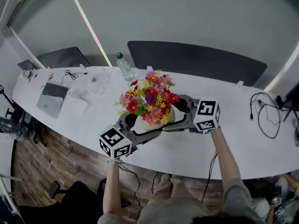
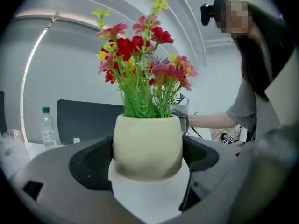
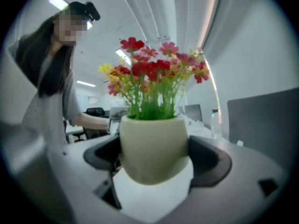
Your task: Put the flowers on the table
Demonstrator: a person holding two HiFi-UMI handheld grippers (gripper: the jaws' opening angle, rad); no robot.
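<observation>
Head view, bench: one long white bench (image 1: pixel 243 139), curved, running from left to right.
Pot: one cream pot (image 1: pixel 159 119), upright, about midway along the bench and nearer its front edge than its far edge; contact between base and bench not clear from any view.
Flowers: one bunch of flowers (image 1: pixel 150 98) standing in the pot, with red, pink and yellow heads on green stems.
Tongs: two, both on the same pot.
Left tongs (image 1: pixel 140 127): clenched on the pot from the front-left; in the left gripper view, two dark pads (image 2: pixel 93 164) pressed against opposite sides of the pot wall.
Right tongs (image 1: pixel 180 113): grasping the pot from the right; in the right gripper view, one dark pad against each side of the pot.
Marker cubes (image 1: pixel 114 143): two, one at the back of each pair of tongs.
Bottle: one clear water bottle (image 1: pixel 124 67) at the far edge, left of the pot and well apart from it.
Laptop: one grey laptop (image 1: pixel 51 98) near the left end of the bench.
Cables: one black cable (image 1: pixel 70 73) by the far edge towards the left end; a further tangle of black cable (image 1: pixel 261 111) near the right end.
Panels: two dark panels (image 1: pixel 196 62) just beyond the far edge.
</observation>
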